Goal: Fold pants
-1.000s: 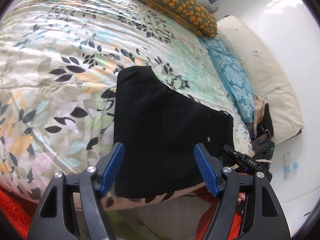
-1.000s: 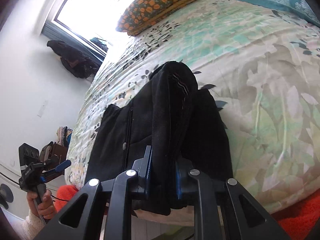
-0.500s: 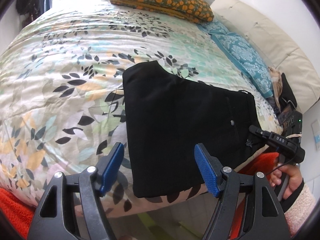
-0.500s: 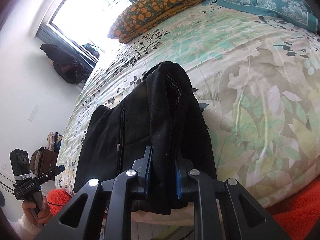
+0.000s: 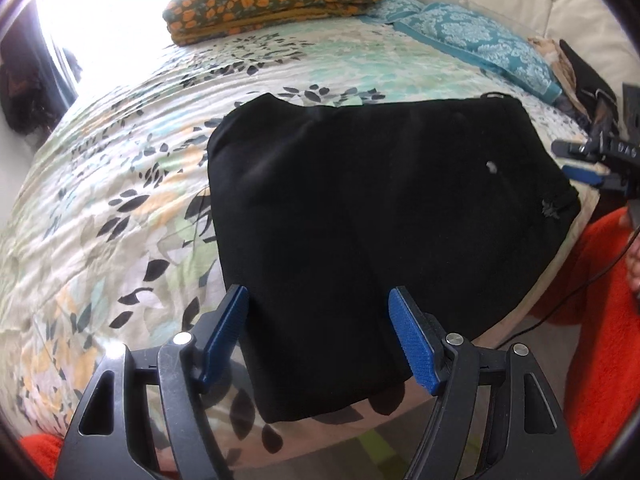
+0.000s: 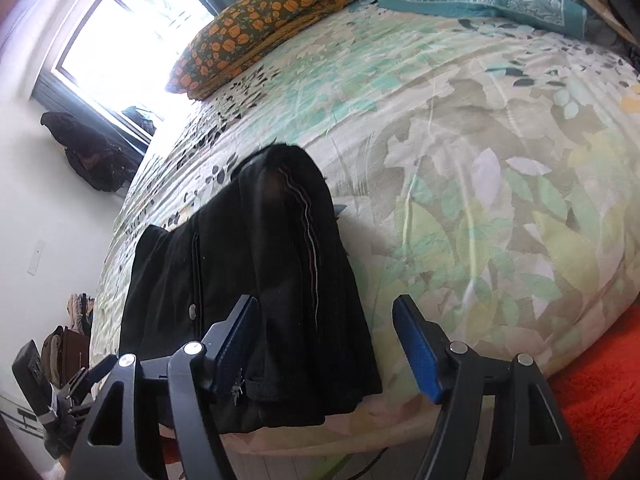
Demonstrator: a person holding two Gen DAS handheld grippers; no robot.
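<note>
On the bed's (image 5: 120, 208) near edge lay the folded pants (image 5: 372, 216); the right gripper (image 6: 326, 344), jaws just opened, straddled them unpinched, and the left gripper (image 5: 320, 332) gaped above them.

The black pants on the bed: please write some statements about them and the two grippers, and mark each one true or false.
1. The black pants lie folded on the floral bedspread. True.
2. The right gripper is clamped on the pants. False: its jaws have just opened, and the pads do not press the cloth.
3. The left gripper is open. True.
4. The orange-flowered pillow lies on top of the pants. False: it lies apart, at the far end of the bed.
</note>
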